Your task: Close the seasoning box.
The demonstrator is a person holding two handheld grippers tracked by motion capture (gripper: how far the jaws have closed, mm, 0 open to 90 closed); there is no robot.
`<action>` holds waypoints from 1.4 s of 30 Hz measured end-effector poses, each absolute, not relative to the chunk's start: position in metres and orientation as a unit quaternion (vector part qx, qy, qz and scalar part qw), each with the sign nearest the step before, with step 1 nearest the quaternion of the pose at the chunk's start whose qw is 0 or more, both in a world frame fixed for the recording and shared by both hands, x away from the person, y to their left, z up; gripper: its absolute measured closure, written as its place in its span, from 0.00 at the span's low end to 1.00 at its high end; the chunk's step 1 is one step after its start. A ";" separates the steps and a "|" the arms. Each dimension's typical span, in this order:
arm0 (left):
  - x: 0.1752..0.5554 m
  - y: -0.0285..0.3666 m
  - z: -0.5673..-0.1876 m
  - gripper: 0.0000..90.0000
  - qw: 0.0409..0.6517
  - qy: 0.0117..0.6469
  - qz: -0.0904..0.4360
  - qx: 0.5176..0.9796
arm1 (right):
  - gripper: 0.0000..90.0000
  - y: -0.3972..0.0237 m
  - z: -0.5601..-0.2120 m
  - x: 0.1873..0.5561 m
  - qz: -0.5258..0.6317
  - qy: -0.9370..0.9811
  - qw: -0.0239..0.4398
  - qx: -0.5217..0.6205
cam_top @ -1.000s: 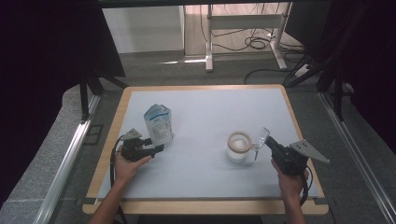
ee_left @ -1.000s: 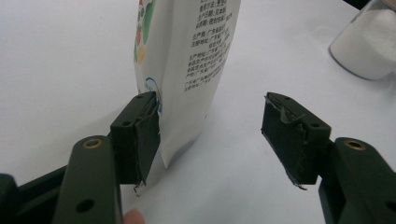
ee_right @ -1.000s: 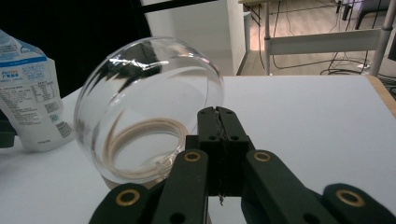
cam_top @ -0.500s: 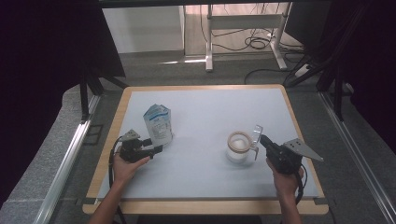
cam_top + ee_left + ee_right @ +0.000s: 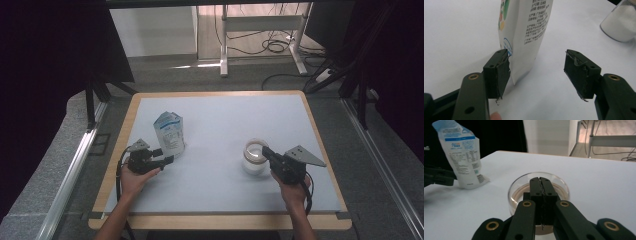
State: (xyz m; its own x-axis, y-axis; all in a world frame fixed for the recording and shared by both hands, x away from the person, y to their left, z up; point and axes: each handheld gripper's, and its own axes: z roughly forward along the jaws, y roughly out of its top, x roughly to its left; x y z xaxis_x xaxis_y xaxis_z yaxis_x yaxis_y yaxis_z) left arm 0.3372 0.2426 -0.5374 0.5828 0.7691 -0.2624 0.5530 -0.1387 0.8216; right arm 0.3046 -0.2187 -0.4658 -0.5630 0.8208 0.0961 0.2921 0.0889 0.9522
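Your left gripper is spread wide at the foot of the upright pouch, whose lower corner sits between the jaws, beside the left one. Your right gripper is clenched empty over the open jar.

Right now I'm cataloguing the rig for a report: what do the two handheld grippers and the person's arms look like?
Both are black two-jaw tools. The left gripper has worn, frayed pads and brass-coloured rivets; a black cable loops from it. The right gripper carries a grey three-cornered plate. The forearms are bare, with no sleeves in sight.
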 end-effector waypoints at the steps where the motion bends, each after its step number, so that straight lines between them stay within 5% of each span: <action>1: 0.337 0.243 -0.537 0.41 0.484 0.443 0.112 0.746 | 1.00 -0.218 -0.466 0.305 0.544 0.698 0.242 0.398; 16: 0.336 0.243 -0.538 0.41 0.485 0.445 0.111 0.745 | 0.96 -0.237 -0.464 0.303 0.546 0.686 0.246 0.412; 42: 0.334 0.243 -0.538 0.41 0.483 0.443 0.109 0.748 | 0.52 -0.300 -0.507 0.329 0.462 0.696 0.245 0.493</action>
